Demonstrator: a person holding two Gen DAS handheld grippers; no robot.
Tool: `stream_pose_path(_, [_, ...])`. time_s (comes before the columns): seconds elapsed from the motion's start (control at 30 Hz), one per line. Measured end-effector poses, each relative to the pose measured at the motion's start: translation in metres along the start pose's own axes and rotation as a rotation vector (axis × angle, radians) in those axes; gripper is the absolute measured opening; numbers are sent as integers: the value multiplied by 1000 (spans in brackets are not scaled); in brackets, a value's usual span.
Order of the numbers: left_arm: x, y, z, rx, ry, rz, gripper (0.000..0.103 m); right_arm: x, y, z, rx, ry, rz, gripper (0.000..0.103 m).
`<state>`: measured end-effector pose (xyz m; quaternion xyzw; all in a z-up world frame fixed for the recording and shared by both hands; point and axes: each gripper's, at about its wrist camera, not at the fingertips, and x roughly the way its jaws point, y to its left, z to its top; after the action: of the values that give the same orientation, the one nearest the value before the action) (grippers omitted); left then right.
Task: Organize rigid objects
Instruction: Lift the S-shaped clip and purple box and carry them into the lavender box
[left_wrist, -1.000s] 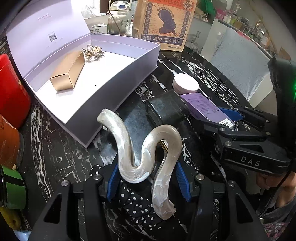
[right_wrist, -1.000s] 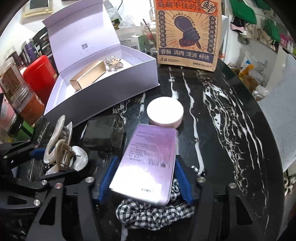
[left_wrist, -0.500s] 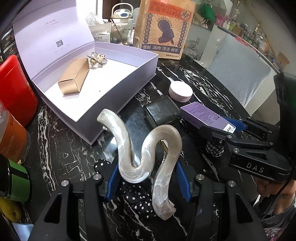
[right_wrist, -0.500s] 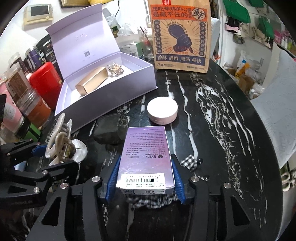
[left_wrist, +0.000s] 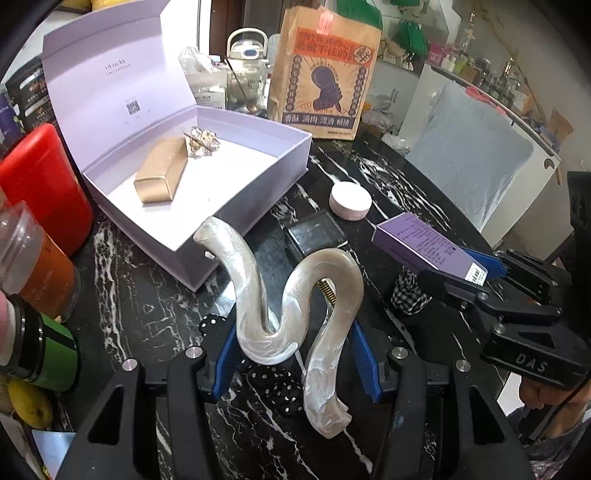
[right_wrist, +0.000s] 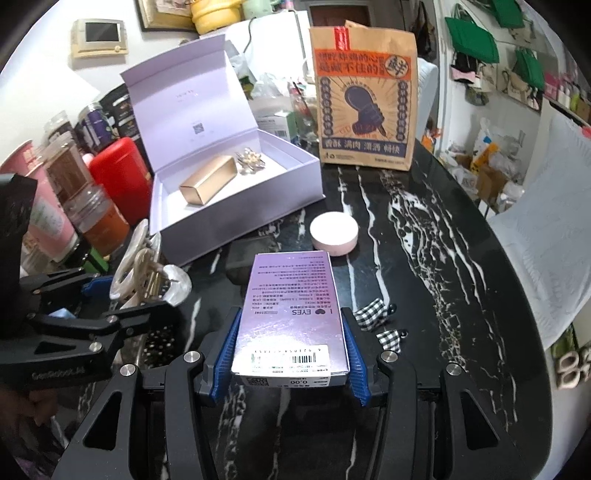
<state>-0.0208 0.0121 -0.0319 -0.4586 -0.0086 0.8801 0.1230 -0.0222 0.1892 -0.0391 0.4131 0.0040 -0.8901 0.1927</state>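
Note:
My left gripper (left_wrist: 295, 354) is shut on a pearly white wavy hair claw (left_wrist: 295, 306), held above the black marble table (left_wrist: 140, 314). My right gripper (right_wrist: 290, 354) is shut on a flat purple box (right_wrist: 291, 310) with a barcode label, also lifted off the table. The same purple box (left_wrist: 424, 243) shows at the right of the left wrist view, the hair claw (right_wrist: 147, 269) at the left of the right wrist view. An open lilac gift box (left_wrist: 221, 184) (right_wrist: 236, 192) stands beyond both, holding a gold box (left_wrist: 160, 175) and a silvery ornament (left_wrist: 201, 142).
On the table lie a round pink jar (right_wrist: 334, 232), a dark square case (left_wrist: 316, 236), a checked scrunchie (right_wrist: 373, 317) and a dotted scrunchie (left_wrist: 273, 384). A red canister (left_wrist: 40, 188) and jars crowd the left edge. A printed paper bag (right_wrist: 364, 99) stands at the back.
Both grippers have risen and drawn back from the gift box with their loads. The purple box has come up off the checked scrunchie, which now lies uncovered on the table.

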Motion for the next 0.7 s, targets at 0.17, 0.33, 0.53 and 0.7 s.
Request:
stream_pose_path(0.17, [-13,-1,4,3,-32,18,54,-13,7,2,-24,-30,8,50])
stream_pose_path(0.33, [-20,2,8,1,-52,26,54,-22,13,8,-46,-56,25,50])
stream_pose_path(0.53, [-29,8,15,-14,-80,33,54,-32,21,19,-75,-86,39,50])
stream_pose_path(0.7, [-37,13,27,-9,-110,46,54,-35,25,31,-105,-104,44,50])
